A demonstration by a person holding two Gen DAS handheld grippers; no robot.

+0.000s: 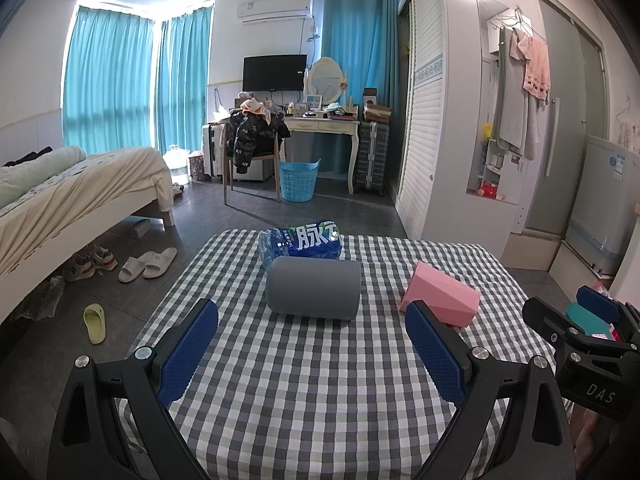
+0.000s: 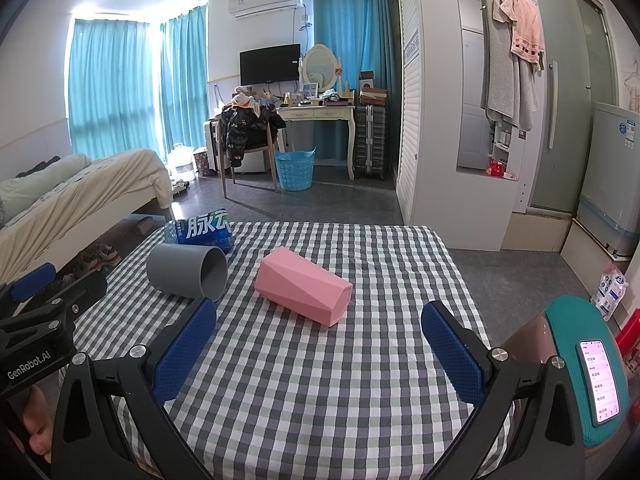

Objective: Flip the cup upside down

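Note:
A grey cup point(image 1: 314, 289) lies on its side on the checked tablecloth point(image 1: 312, 380), straight ahead of my open left gripper point(image 1: 312, 336) and clear of its fingers. From the right wrist view the grey cup point(image 2: 187, 273) shows its open mouth toward the right. A pink faceted cup point(image 2: 304, 293) also lies on its side mid-table, ahead of my open right gripper point(image 2: 320, 340), which holds nothing. In the left wrist view the pink cup point(image 1: 440, 298) sits just beyond the right finger. The right gripper's body point(image 1: 592, 344) shows at the far right there.
A blue labelled water bottle point(image 1: 300, 242) lies behind the grey cup near the table's far edge. A phone point(image 2: 600, 380) on a teal band sits at the right. Beyond the table: bed point(image 1: 80, 192), slippers, chair, blue basket point(image 1: 298, 180), wardrobe.

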